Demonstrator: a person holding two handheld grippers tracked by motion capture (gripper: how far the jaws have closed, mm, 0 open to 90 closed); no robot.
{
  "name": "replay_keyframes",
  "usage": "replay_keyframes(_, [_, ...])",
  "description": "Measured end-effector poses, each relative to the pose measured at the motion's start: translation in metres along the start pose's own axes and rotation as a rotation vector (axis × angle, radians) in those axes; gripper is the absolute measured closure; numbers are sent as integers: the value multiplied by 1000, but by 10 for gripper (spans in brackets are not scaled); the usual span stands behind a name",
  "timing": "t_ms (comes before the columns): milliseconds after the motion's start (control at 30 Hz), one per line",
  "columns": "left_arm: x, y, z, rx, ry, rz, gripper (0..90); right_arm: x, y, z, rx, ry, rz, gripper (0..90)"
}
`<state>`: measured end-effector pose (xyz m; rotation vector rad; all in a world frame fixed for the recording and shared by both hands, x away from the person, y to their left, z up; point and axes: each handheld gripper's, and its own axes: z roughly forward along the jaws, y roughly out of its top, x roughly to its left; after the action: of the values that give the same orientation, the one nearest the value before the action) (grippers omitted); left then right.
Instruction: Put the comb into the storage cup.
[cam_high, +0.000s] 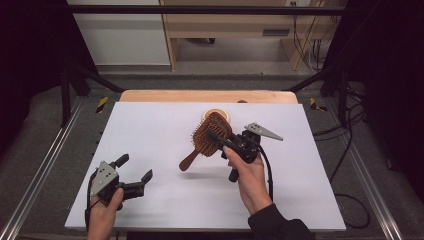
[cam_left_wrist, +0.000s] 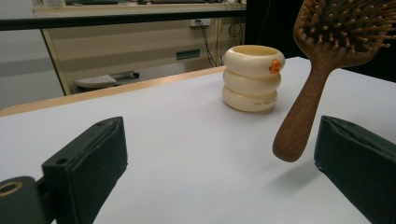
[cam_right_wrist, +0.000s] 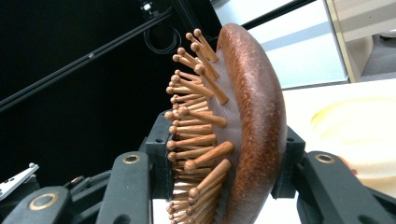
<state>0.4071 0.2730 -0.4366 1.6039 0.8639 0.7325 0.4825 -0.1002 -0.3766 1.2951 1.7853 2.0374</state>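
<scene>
Brown wooden paddle hairbrush with wooden pins (cam_high: 209, 137) lifted clear of the white tabletop (cam_high: 165, 130), right gripper (cam_high: 220, 138) clamped across its head — handle hanging down-left, cream ribbed ring-shaped cup (cam_left_wrist: 252, 77) just behind the brush, left gripper (cam_high: 134, 172) wide open and empty, near and left of the brush.

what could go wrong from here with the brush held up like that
The right gripper clamps the wooden hairbrush by its bristled head, one of the jaws pressing on the pins, so it might twist or slip. The handle hangs free above the table and could swing down. The cream ringed holder stands just behind; a careless move may knock it.
</scene>
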Motion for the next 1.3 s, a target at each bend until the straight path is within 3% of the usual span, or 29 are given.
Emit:
replay_keyframes(567, [3,-4,-6,-7,36,-13,20,3,14,1,0,-21,-18,534])
replay_keyframes(1300, [10,-7,-8,-10,57,-20,19,8,46,5,-13,-49,-36,533])
